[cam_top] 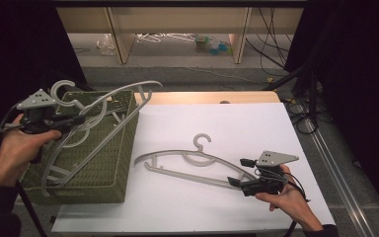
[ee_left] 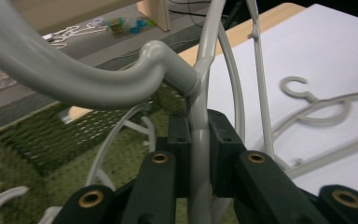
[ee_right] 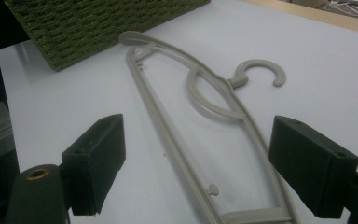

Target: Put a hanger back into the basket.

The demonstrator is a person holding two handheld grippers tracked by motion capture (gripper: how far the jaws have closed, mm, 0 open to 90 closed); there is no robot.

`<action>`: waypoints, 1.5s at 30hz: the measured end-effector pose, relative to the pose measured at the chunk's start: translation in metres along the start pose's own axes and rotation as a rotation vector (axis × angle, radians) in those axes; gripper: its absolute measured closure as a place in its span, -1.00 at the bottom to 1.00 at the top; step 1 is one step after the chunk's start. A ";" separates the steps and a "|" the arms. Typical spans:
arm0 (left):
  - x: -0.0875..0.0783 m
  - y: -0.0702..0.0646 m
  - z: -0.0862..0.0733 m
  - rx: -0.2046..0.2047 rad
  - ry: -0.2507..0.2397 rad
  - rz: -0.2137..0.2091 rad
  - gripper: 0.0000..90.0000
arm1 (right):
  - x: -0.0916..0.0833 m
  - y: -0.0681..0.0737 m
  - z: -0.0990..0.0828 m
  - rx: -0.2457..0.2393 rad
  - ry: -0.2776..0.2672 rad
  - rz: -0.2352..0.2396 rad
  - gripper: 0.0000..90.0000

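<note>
My left gripper (cam_top: 79, 120) (ee_left: 198, 126) is shut on the thin bar of a grey plastic hanger (cam_top: 123, 94) (ee_left: 121, 88). It holds the hanger tilted above the green woven basket (cam_top: 103, 163) (ee_left: 23, 140) at the table's left. A second grey hanger (cam_top: 197, 163) (ee_right: 200, 93) lies flat on the white table top (cam_top: 217, 123), hook pointing away. My right gripper (cam_top: 239, 172) (ee_right: 196, 163) is open at that hanger's right end. The hanger's end lies between the wide-apart jaws, and the pads do not touch it.
More grey hanger parts (cam_top: 54, 173) (ee_left: 4, 200) rest inside the basket under the held one. A corner of the basket (ee_right: 98, 23) stands just beyond the lying hanger's far tip. Cables (cam_top: 301, 118) trail off the table's right side; shelving stands on the floor behind.
</note>
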State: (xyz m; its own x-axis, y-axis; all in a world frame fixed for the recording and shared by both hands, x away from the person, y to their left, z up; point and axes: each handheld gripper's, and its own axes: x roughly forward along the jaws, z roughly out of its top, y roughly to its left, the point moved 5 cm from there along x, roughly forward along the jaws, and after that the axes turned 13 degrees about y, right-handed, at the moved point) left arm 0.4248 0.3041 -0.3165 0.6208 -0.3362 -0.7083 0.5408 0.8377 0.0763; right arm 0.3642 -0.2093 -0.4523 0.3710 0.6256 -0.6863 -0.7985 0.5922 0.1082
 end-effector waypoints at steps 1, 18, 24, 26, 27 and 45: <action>0.000 0.000 0.000 0.000 0.000 0.000 0.79 | 0.000 0.000 0.000 0.000 0.000 0.000 -0.56; 0.020 0.063 -0.018 -0.072 0.034 0.102 0.79 | 0.003 0.001 -0.003 0.000 0.032 -0.001 -0.56; 0.028 0.076 -0.028 -0.041 0.119 0.139 0.79 | 0.005 0.002 -0.003 -0.004 0.024 0.015 -0.55; 0.030 0.077 -0.032 -0.053 0.121 0.135 0.79 | 0.004 0.002 -0.002 -0.008 0.023 0.013 -0.55; 0.030 0.077 -0.032 -0.053 0.121 0.135 0.79 | 0.004 0.002 -0.002 -0.004 0.022 0.012 -0.55; 0.057 0.083 -0.053 -0.043 0.228 0.135 0.79 | 0.006 0.002 -0.003 -0.010 0.033 0.015 -0.55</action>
State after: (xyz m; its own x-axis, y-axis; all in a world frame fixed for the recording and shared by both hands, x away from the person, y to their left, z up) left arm 0.4751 0.3773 -0.3872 0.5393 -0.1191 -0.8337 0.4341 0.8876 0.1540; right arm 0.3628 -0.2060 -0.4585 0.3435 0.6170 -0.7080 -0.8084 0.5779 0.1114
